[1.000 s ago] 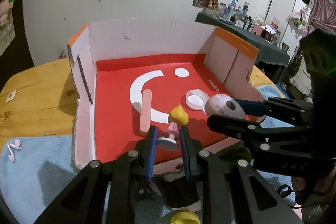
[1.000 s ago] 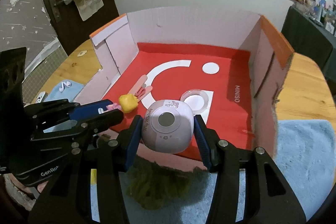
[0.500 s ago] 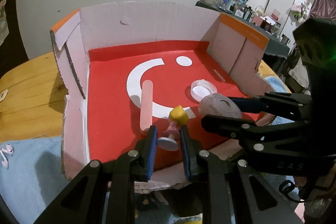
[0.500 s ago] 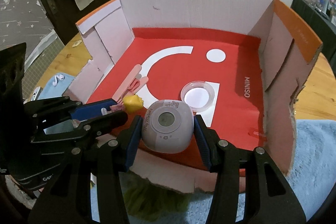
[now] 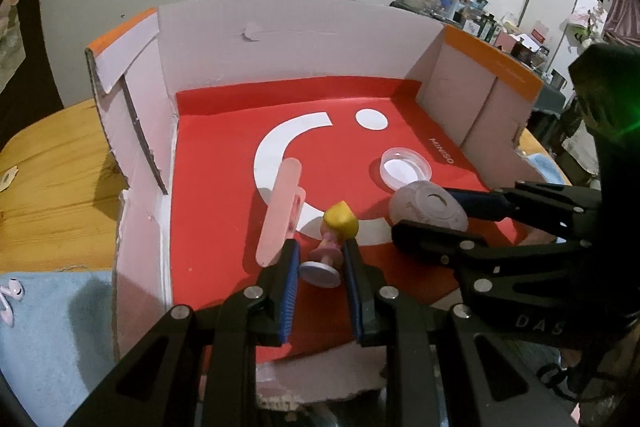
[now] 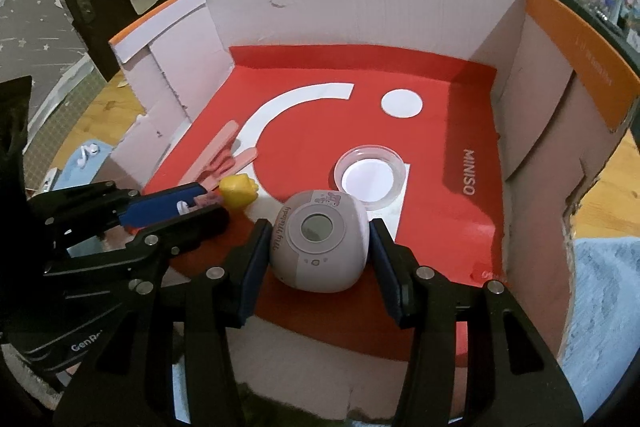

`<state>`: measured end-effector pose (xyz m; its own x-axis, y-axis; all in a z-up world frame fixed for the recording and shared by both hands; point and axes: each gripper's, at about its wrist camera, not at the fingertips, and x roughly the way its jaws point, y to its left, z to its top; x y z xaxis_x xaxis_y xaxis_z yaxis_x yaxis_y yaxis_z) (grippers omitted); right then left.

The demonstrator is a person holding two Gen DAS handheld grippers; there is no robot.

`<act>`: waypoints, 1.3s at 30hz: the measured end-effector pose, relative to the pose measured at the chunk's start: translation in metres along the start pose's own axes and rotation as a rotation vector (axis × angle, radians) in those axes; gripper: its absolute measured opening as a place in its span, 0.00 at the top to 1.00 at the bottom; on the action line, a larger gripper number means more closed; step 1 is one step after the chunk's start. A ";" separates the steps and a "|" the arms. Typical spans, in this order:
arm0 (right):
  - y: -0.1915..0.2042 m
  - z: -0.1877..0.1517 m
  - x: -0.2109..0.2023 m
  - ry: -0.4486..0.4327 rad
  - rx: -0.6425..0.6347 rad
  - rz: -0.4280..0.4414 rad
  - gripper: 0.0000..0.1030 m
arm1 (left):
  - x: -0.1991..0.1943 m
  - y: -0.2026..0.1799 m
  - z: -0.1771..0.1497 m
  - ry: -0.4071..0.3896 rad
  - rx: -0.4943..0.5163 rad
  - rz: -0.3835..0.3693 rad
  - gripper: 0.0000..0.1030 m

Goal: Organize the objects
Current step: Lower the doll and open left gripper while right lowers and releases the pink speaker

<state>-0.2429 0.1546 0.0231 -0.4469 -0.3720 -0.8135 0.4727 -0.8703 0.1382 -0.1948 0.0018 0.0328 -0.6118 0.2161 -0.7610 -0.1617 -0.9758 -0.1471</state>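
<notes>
One cardboard box (image 6: 560, 39) at centre frame — inside it one clear dish (image 6: 369, 174), one pink stick (image 5: 279, 207); two grippers hold one figurine (image 5: 334, 241) and one round gadget (image 6: 320, 241).

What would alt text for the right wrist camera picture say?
The right gripper holds a rounded pale gadget with a small screen over a red-floored cardboard box. Beside it, the left gripper holds a yellow-haired figurine; a clear round lid lies inside.

Both tongs are matte black linkage frames with triangular cut-outs and silver screw heads at the joints. The left tongs (image 5: 320, 267) carry ribbed blue pads and pale "GenRo" lettering; the right tongs (image 6: 318, 247) have dark blue pads and "DAS" lettering.
</notes>
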 end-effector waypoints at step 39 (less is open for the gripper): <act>-0.007 0.002 -0.001 -0.044 0.005 -0.060 0.53 | 0.009 0.001 0.004 -0.025 -0.008 0.060 0.63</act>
<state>-0.2472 0.1606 0.0238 -0.5074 -0.3333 -0.7946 0.4406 -0.8928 0.0931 -0.2033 0.0032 0.0281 -0.6391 0.1582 -0.7526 -0.1179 -0.9872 -0.1074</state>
